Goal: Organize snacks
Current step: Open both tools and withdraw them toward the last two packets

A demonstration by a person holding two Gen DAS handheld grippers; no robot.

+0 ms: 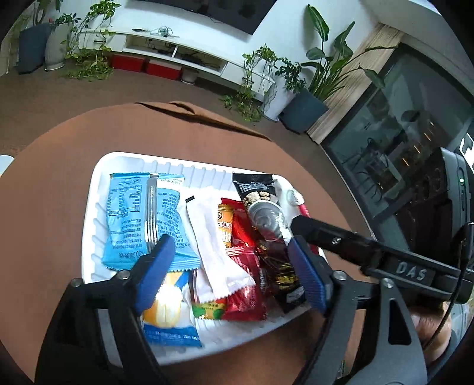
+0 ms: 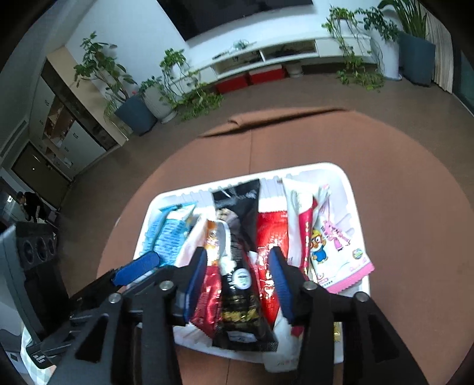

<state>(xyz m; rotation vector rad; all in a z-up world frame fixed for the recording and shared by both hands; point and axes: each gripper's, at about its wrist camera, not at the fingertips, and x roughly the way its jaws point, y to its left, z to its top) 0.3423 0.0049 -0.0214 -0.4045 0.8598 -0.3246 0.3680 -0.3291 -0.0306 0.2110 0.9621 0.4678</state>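
Two open grippers over tray [image 1: 97,177]

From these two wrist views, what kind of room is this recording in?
Probably a living room or lounge: a low white media console under a dark wall screen, potted plants, and a round brown table holding the snack tray.

A round brown cloth-covered counter [image 1: 59,189] stands on brown carpet. Beyond it, a long white low media shelf [image 1: 177,50] holds two red storage boxes [image 2: 248,79], flanked by leafy green potted plants [image 1: 320,77] in dark blue-grey planters.
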